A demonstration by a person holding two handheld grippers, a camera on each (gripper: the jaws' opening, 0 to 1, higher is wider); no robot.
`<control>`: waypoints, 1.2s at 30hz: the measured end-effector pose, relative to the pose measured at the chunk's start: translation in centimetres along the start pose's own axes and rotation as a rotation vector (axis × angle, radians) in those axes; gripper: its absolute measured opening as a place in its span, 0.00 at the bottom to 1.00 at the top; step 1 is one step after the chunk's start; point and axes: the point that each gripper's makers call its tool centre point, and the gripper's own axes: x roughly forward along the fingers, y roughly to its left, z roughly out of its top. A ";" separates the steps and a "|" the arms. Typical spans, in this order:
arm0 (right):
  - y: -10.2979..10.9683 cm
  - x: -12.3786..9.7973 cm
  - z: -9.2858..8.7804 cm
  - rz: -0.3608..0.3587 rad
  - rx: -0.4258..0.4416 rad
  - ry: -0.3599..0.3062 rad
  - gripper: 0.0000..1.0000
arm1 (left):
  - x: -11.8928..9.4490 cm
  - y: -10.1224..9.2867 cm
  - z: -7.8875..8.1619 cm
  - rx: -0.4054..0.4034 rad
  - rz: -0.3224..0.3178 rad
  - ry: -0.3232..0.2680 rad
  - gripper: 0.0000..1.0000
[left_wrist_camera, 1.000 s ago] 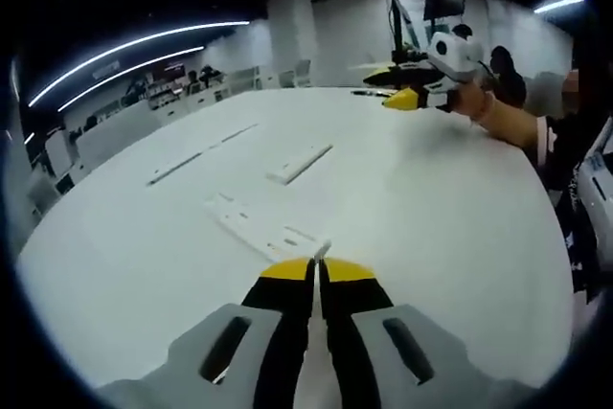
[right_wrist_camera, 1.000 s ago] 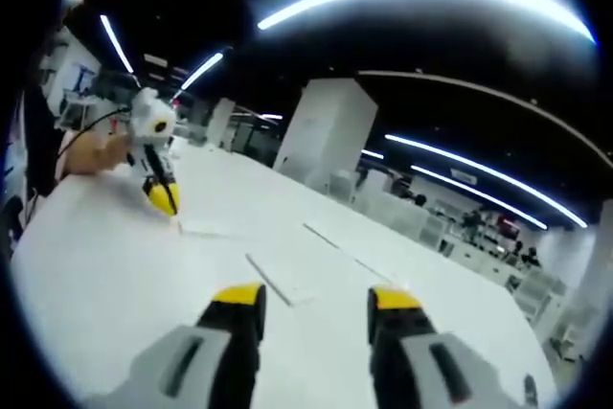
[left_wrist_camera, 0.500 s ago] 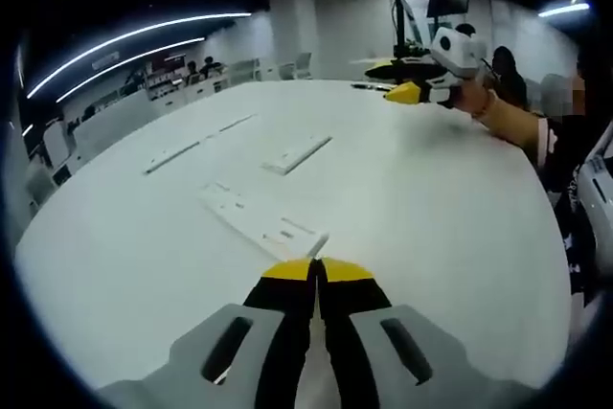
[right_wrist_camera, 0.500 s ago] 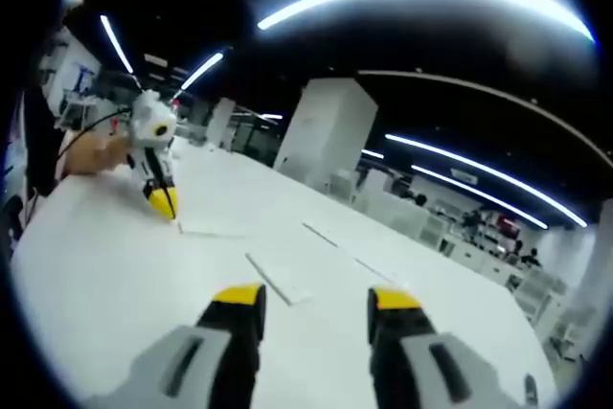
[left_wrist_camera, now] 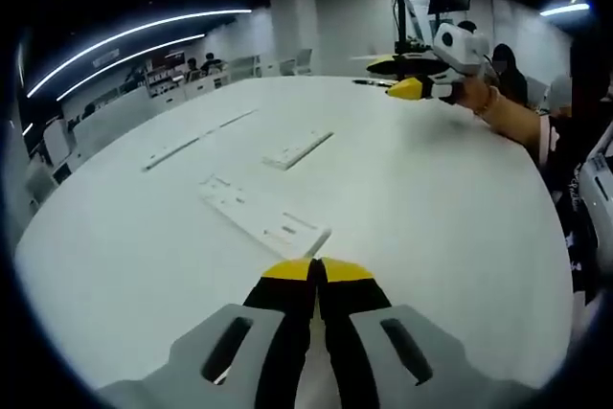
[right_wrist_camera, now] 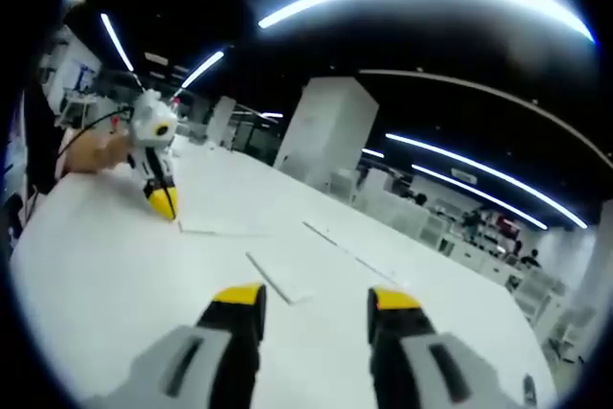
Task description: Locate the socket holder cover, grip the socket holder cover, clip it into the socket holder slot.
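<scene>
Left gripper view: the left tool (left_wrist_camera: pixel 315 270), its yellow-tipped jaws pressed together on nothing, hovers over a broad white surface (left_wrist_camera: pixel 441 227), just short of the near end of the flat white socket holder (left_wrist_camera: pixel 262 218). A shorter white cover strip (left_wrist_camera: pixel 298 149) lies beyond it toward the middle, and a long thin rail (left_wrist_camera: pixel 192 141) nearer the far left edge. Right gripper view: the right tool (right_wrist_camera: pixel 314 302) is held above the surface, jaws well apart.

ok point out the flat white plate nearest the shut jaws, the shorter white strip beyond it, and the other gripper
flat white plate (left_wrist_camera: pixel 263 219), left gripper view, middle of its top face
shorter white strip (left_wrist_camera: pixel 298 149), left gripper view, mid-length
right gripper (left_wrist_camera: pixel 403 89), left gripper view, yellow tip
</scene>
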 end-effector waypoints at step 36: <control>0.2 0.1 -0.2 -0.002 -0.006 0.008 0.44 | 0.4 0.1 -0.1 0.028 0.025 -0.002 0.03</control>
